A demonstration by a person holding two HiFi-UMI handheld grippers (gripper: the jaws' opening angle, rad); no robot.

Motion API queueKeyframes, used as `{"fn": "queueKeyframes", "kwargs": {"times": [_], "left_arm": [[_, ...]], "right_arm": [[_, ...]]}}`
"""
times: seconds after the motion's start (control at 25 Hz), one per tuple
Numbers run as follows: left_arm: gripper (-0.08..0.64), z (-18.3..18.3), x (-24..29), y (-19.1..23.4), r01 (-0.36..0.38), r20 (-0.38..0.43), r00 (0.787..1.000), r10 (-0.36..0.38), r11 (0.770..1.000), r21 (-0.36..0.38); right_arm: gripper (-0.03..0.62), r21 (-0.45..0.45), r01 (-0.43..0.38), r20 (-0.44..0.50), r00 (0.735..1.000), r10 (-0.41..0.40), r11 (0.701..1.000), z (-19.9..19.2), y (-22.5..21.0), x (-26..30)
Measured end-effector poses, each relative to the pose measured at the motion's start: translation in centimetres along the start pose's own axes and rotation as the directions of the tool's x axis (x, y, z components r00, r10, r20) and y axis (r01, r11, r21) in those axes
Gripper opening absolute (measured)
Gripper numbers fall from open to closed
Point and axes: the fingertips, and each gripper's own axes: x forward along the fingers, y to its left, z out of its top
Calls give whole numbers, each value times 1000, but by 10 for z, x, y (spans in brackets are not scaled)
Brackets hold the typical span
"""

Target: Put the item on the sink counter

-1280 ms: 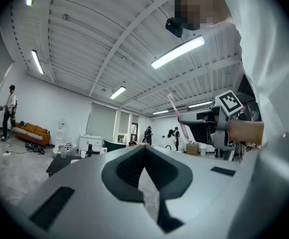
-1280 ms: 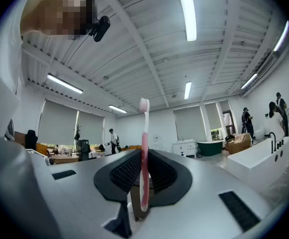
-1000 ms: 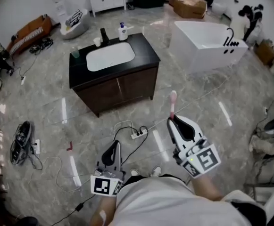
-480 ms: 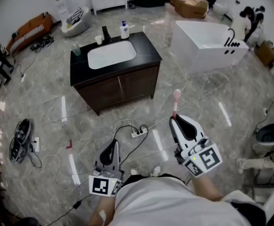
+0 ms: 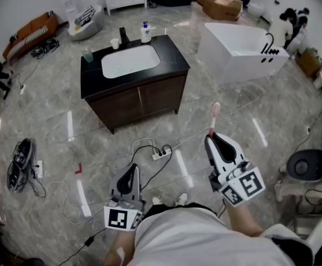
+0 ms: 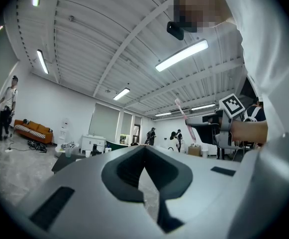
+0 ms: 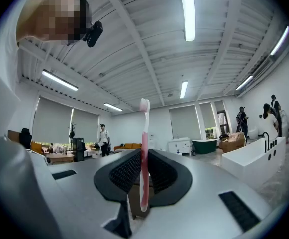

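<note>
A pink and white toothbrush (image 5: 214,118) (image 7: 144,148) stands upright between the jaws of my right gripper (image 5: 215,143), which is shut on it, head end pointing away from me. My left gripper (image 5: 130,177) hangs low at my left side, shut, with nothing in it (image 6: 144,169). The dark sink counter (image 5: 173,55) with its white basin (image 5: 129,60) stands across the floor ahead of both grippers. On it are a black tap (image 5: 124,37), a white cup (image 5: 115,43), a pump bottle (image 5: 145,33) and a green glass (image 5: 87,55).
A white bathtub (image 5: 239,50) stands to the right of the counter. A power strip with cables (image 5: 162,154) lies on the marble floor in front of me. Shoes (image 5: 18,162) lie at left, a round stool (image 5: 305,164) at right. People stand at the far right (image 5: 292,20).
I have stepped a little to the right and forward. The right gripper with the toothbrush has shifted right in view; the counter sits slightly farther left. The left gripper has stayed put.
</note>
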Motion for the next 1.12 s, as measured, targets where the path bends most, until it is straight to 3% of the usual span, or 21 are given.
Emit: {"fn": "queueKeyframes", "kwargs": {"times": [0.56,0.96,1.12], "left_arm": [[3,-20,-9,23,38,-15,999,-39,998,-57],[3,-27,10,20,94,-32,995,-96,994,-49],[3,-28,24,27,83,-45,995,-84,996,-38]], "right_arm": [[66,-23,67,0,998,-67,997,-2,6,7],[66,-11,101,-6,995,-101,995,-7,-8,7],[66,-3,98,-1,995,-98,995,-9,-23,18]]}}
